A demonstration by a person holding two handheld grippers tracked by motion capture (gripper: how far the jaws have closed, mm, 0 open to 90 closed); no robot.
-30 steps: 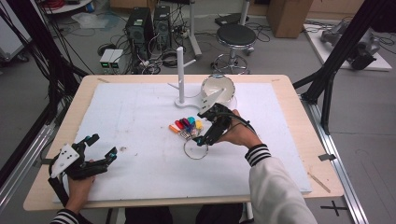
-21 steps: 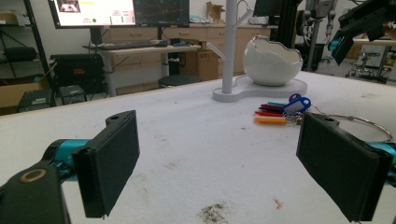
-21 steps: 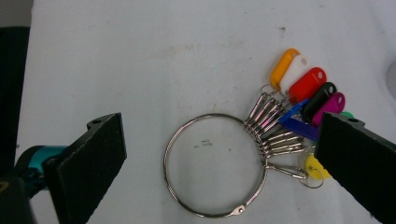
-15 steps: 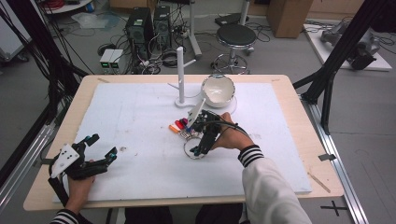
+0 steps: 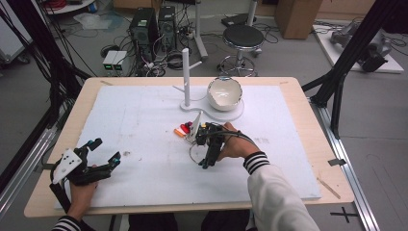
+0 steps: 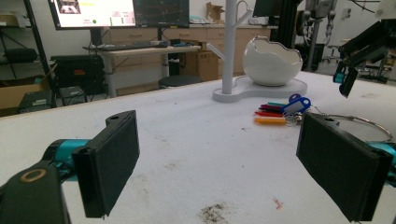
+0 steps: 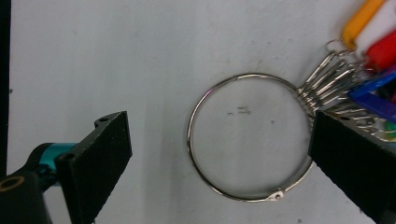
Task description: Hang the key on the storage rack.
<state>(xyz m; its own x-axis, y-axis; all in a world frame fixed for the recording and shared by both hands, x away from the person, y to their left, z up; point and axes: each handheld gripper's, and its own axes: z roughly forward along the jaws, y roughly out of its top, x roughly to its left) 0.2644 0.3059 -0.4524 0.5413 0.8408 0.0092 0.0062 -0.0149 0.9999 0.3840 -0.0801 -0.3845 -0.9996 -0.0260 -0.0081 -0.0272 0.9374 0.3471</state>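
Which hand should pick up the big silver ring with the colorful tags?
The right one, probably. The right gripper hangs just above the metal ring, jaws open on either side of it. The left gripper sits open near the table's near-left corner, far from the ring.

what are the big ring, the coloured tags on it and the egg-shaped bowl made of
Large thin key ring: looks like polished metal wire, silvery with bright glints and a small clasp. Coloured key tags: probably glossy plastic, in solid orange, red and blue. White cracked-egg bowl: smooth and slightly shiny, ceramic or plastic; the look leaves it open.
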